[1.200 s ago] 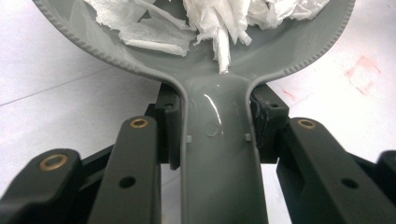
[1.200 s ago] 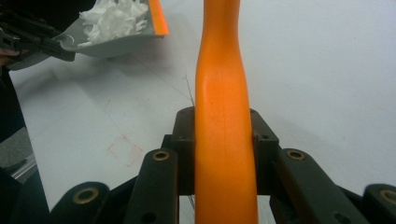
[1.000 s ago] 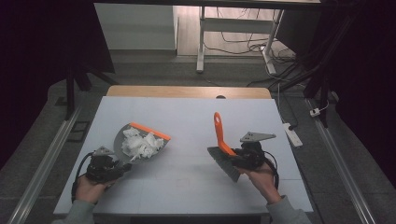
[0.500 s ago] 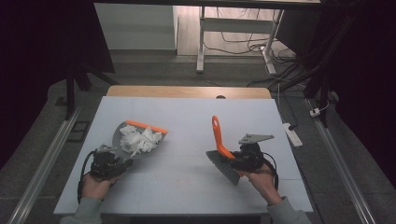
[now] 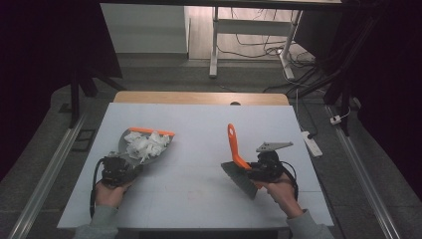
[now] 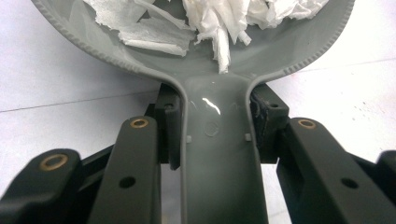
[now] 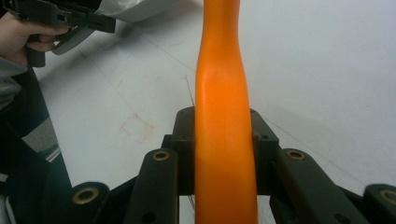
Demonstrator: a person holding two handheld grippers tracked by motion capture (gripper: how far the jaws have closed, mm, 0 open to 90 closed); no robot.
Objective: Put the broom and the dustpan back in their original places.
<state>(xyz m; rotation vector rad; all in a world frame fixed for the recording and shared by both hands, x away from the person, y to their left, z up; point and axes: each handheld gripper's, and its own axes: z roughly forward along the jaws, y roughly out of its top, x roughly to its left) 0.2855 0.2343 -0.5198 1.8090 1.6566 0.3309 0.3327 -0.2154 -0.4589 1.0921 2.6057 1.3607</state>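
Note:
A grey dustpan (image 5: 130,142) with an orange lip (image 5: 149,132) holds a heap of white paper shreds (image 5: 145,144) at the table's left. My left gripper (image 5: 117,172) is shut on the dustpan's handle (image 6: 217,186), and its jaws clamp both sides of it below the shreds (image 6: 210,18). At the right, my right gripper (image 5: 261,169) is shut on the orange handle (image 5: 233,144) of a hand brush, whose dark bristles (image 5: 241,179) rest near the table. The right gripper view looks along that handle (image 7: 224,116), with the left hand and its gripper (image 7: 60,18) far off at top left.
The white table top (image 5: 199,124) ends in a wooden strip (image 5: 199,97) at the far edge. A faint red mark (image 7: 137,127) lies on the table between the hands. On the floor to the right lies a power strip (image 5: 311,142).
The dustpan has swung slightly, so its orange lip now sits a bit farther away and to the left. The brush has barely shifted. Both grips are unchanged.

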